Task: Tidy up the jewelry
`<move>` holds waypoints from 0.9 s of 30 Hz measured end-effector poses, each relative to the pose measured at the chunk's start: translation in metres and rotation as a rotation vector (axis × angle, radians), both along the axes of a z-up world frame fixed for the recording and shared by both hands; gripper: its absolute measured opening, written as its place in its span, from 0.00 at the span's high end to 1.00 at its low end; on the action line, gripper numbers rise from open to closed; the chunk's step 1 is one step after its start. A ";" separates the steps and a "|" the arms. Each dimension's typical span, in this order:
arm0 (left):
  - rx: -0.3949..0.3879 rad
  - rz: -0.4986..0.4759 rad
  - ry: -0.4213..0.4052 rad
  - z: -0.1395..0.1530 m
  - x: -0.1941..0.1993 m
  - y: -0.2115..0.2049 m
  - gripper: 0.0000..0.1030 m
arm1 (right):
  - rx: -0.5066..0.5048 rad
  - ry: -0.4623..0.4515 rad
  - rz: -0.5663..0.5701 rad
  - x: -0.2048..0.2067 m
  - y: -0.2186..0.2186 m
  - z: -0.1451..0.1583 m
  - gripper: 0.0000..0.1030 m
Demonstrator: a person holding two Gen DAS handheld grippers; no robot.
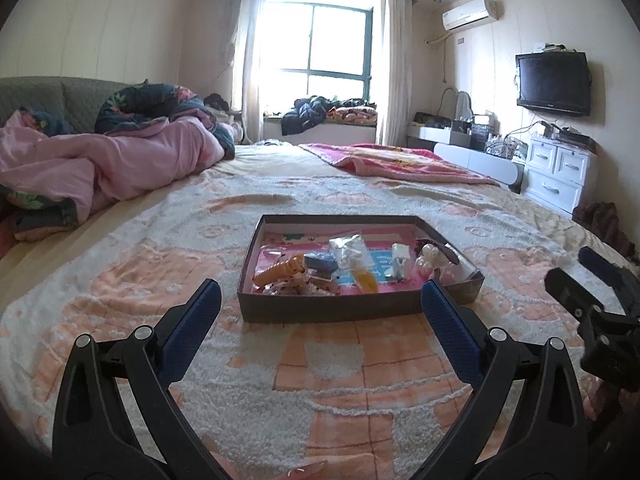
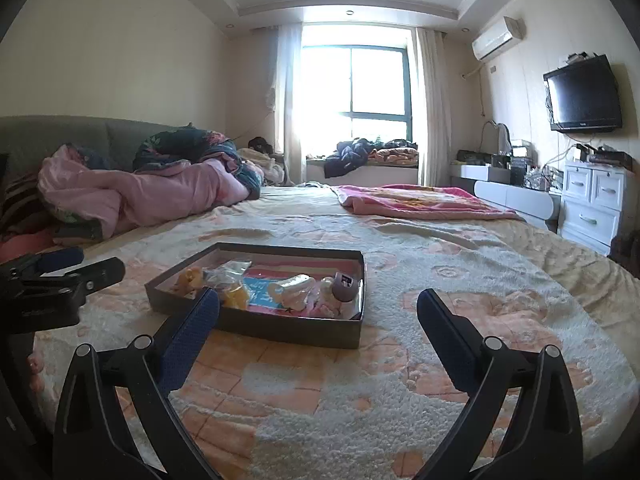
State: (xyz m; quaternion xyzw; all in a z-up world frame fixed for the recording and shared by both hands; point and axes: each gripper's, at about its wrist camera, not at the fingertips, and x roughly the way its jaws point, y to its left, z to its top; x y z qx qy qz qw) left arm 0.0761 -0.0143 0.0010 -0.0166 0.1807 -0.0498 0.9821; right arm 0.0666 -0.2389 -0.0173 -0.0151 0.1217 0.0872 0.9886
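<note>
A shallow dark cardboard box [image 1: 320, 310] lies on the bed, holding several small items: an orange comb-like piece [image 1: 280, 270], clear plastic bags [image 1: 350, 250], a yellow piece [image 1: 366, 280] and white bead jewelry [image 1: 434, 260]. The box also shows in the right wrist view [image 2: 280, 330], left of centre. My left gripper [image 1: 320, 292] is open and empty, just in front of the box. My right gripper [image 2: 318, 300] is open and empty, to the right of the box's near edge. Each gripper shows at the edge of the other's view.
The bed is covered by a peach and white fuzzy blanket [image 1: 320, 380]. A pink quilt [image 1: 100, 164] is piled at the left, a pink blanket [image 1: 400, 164] lies further back. White drawers [image 1: 560, 172] and a wall TV [image 1: 554, 82] stand at the right.
</note>
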 end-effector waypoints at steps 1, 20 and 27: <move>-0.003 -0.003 -0.001 0.000 0.001 0.000 0.11 | 0.007 -0.001 -0.006 0.001 -0.001 0.000 0.06; 0.004 0.009 0.012 -0.001 0.004 0.001 0.11 | 0.051 0.020 -0.039 0.009 -0.011 -0.001 0.06; 0.002 0.008 0.015 -0.002 0.005 0.003 0.11 | 0.047 0.015 -0.036 0.009 -0.009 0.000 0.06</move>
